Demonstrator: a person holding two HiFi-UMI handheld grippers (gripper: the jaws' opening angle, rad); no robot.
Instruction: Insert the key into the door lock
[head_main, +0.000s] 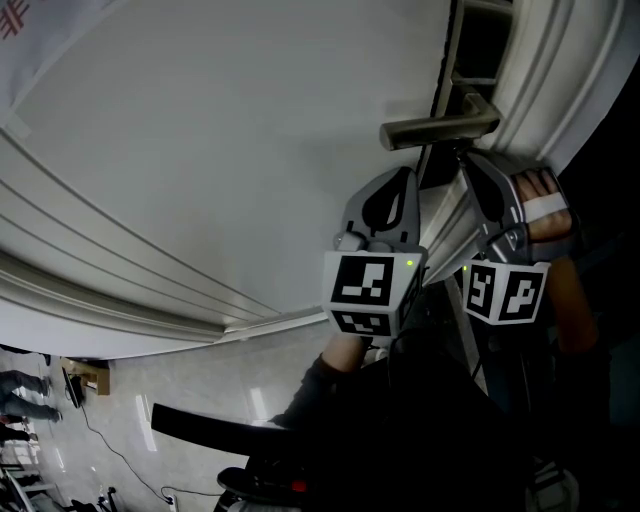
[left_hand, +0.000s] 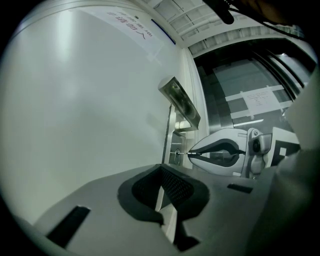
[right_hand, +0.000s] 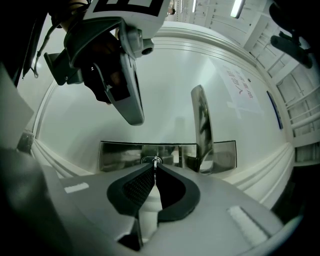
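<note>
The white door (head_main: 220, 130) carries a metal lever handle (head_main: 440, 128) on a steel plate (right_hand: 120, 152). My right gripper (right_hand: 155, 168) is shut on a thin key (right_hand: 155, 161), whose tip sits at the round lock cylinder (right_hand: 150, 160) left of the handle (right_hand: 201, 125). Seen from the left gripper view, the key (left_hand: 182, 153) bridges the right gripper (left_hand: 190, 155) and the keyhole (left_hand: 175, 152). My left gripper (left_hand: 160, 170) is shut on nothing and hangs beside the door, below the handle (left_hand: 181, 102). In the head view, the left gripper (head_main: 398, 180) and the right gripper (head_main: 468, 158) are side by side.
A paper notice (right_hand: 242, 90) is stuck on the door above the handle. Raised mouldings (head_main: 150, 290) run across the door panel. Dark glass and a frame (left_hand: 240, 85) lie past the door edge. People stand on the tiled floor (head_main: 25, 395) far below left.
</note>
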